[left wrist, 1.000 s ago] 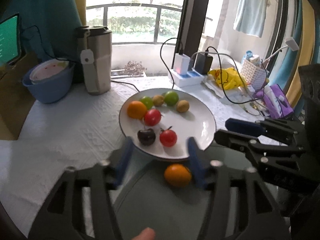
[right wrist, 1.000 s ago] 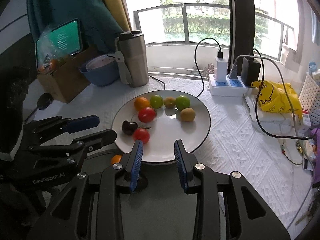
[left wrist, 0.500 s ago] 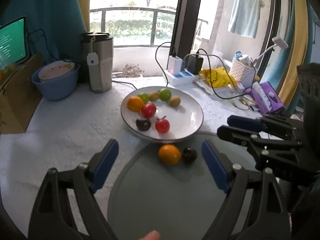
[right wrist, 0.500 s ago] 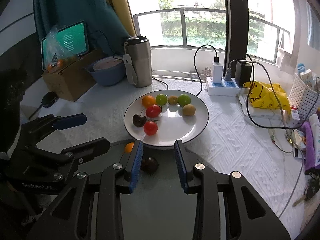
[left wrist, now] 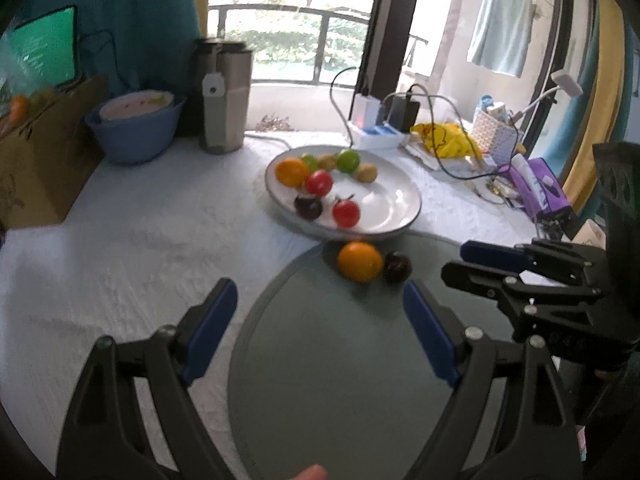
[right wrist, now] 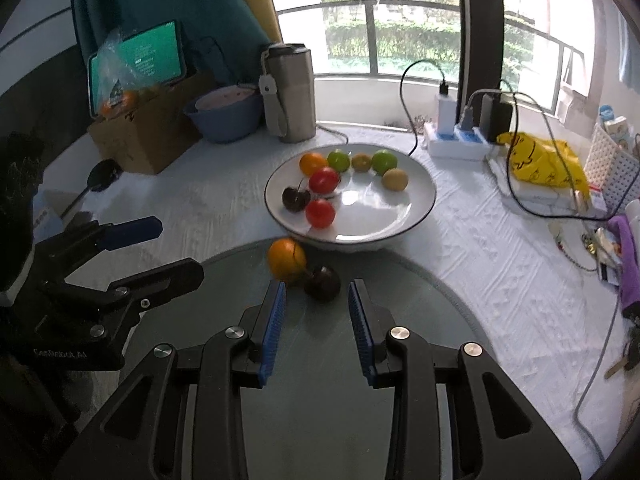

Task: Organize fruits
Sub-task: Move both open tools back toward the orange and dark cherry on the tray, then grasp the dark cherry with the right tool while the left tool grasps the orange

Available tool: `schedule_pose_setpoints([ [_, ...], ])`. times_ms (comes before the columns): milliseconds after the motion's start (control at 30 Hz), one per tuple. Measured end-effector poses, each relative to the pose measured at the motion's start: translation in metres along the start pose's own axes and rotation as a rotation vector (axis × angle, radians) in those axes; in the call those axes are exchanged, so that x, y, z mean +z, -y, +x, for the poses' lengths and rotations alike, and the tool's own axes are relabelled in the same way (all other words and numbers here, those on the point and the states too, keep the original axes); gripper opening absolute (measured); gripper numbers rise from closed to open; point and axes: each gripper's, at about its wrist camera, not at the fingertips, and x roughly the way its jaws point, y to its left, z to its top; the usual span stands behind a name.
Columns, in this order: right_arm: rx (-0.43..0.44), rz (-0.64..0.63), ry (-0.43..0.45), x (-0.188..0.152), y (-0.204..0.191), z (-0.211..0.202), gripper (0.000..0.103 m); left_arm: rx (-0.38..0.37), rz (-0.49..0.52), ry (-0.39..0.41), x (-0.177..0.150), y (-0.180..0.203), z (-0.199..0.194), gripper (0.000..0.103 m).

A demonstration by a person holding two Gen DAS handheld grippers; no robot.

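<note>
A white plate [left wrist: 400, 216] [right wrist: 372, 216] holds several small fruits: an orange one, green, brownish, red and a dark cherry. In front of it lies a round grey-green plate [left wrist: 332, 360] [right wrist: 420, 300]. An orange [left wrist: 359, 261] [right wrist: 286, 258] and a dark cherry [left wrist: 397, 267] [right wrist: 322, 282] rest side by side at its far edge. My left gripper [left wrist: 316, 286] [right wrist: 180, 248] hovers over the grey plate, wide open and empty. My right gripper [right wrist: 317, 285] [left wrist: 454, 260] has a narrow gap and holds nothing. The dark cherry lies just ahead of its tips, untouched.
A steel mug [left wrist: 224, 100], a blue bowl [left wrist: 136, 128] and a cardboard box [right wrist: 152, 136] stand at the back left. A power strip with cables [right wrist: 456, 140], a yellow bag [right wrist: 540, 156], a white basket [left wrist: 496, 136] and a purple pack [left wrist: 540, 188] crowd the right side.
Both grippers have drawn back from the white plate. The left jaws opened wide, leaving the orange on the grey plate. The dark cherry beside it has come into view.
</note>
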Motion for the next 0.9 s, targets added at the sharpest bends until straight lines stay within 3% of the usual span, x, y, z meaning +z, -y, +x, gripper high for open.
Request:
schedule_pose_setpoints([
  [300,0.030,-0.007,-0.061,-0.002,0.006,0.031,0.035,0.038,-0.029,-0.043,-0.010,-0.011,0.016,0.086],
  [900,0.074,-0.066,-0.109,0.008,0.014,0.064,0.035,0.028,-0.038,-0.070,0.000,-0.010,0.046,0.086],
])
